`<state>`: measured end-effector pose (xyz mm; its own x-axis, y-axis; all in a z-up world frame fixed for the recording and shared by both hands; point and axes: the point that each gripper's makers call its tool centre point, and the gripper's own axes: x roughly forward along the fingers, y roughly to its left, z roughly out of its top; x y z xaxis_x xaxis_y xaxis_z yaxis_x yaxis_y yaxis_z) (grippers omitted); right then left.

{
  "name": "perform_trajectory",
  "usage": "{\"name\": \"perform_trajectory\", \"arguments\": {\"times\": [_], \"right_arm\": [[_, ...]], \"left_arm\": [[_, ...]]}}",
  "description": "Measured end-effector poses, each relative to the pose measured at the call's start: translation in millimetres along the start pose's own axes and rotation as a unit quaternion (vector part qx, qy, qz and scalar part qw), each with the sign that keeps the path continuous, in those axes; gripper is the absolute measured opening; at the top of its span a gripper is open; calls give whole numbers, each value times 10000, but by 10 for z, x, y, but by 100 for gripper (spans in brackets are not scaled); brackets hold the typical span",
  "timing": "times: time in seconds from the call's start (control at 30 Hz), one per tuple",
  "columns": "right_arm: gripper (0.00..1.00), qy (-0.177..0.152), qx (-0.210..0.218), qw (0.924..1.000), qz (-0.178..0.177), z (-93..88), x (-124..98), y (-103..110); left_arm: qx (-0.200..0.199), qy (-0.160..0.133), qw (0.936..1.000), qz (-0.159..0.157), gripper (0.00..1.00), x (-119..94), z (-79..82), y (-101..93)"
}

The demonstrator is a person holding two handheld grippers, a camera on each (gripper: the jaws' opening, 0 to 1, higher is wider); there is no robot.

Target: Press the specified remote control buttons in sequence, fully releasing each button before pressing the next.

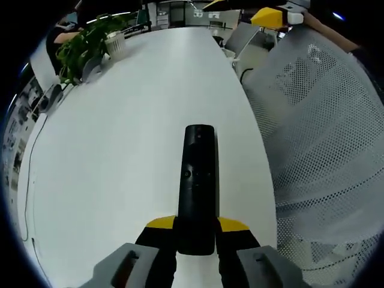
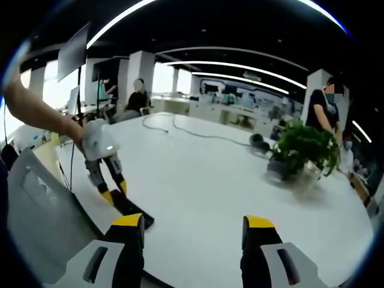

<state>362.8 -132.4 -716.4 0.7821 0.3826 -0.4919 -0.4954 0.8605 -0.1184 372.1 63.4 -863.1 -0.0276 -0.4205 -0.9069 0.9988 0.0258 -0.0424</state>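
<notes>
White and long, the surface (image 1: 120, 132) runs through an open-plan office under strip ceiling lights. Seen from the left gripper view, the left gripper (image 1: 197, 240) has its yellow-tipped jaws clamped on the near end of a black remote control (image 1: 198, 186), which points toward 12 o'clock with its button face up, above the surface near its edge. At 10 o'clock a potted plant (image 1: 90, 42) stands on the surface, with a dark cable (image 1: 27, 174) trailing along the far edge at 9 o'clock. A grey mesh chair back (image 1: 324, 138) rises at 3 o'clock, and the right gripper's yellow tip (image 1: 270, 16) enters at 1 o'clock.

From the right gripper view, the right gripper (image 2: 195, 240) holds its jaws apart with nothing between them, raised over the white surface (image 2: 204, 180). At 9 o'clock a person's arm (image 2: 36, 111) carries the left gripper (image 2: 114, 189), pinching the remote control (image 2: 133, 213) by the surface's near edge. The potted plant (image 2: 303, 150) sits at 3 o'clock, a cable (image 2: 198, 133) snakes past 12 o'clock, and people stand in the background.
</notes>
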Motion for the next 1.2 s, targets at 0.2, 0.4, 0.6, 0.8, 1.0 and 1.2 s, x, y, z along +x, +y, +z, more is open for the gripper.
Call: {"name": "perform_trajectory", "arguments": {"times": [0.2,0.4,0.6,0.8,1.0,1.2], "right_arm": [[63,0,-1,10000,6,-1,0,2],[63,0,-8,10000,7,-1,-1,3],[63,5,-12,10000,12,0,0,7],[63,9,-31,10000,19,1,-1,11],[63,-1,-22,10000,24,3,-3,11],[62,0,-33,10000,34,4,-4,18]], "left_arm": [[10,5,10000,12,25,2,5,-52],[-35,-24,10000,0,25,8,13,-100],[-87,-66,9999,-11,25,9,17,-158],[-102,-28,9999,-40,25,12,19,-192],[-95,14,9999,-86,25,10,19,-213],[-6,74,9999,-104,25,12,17,-245]]}}
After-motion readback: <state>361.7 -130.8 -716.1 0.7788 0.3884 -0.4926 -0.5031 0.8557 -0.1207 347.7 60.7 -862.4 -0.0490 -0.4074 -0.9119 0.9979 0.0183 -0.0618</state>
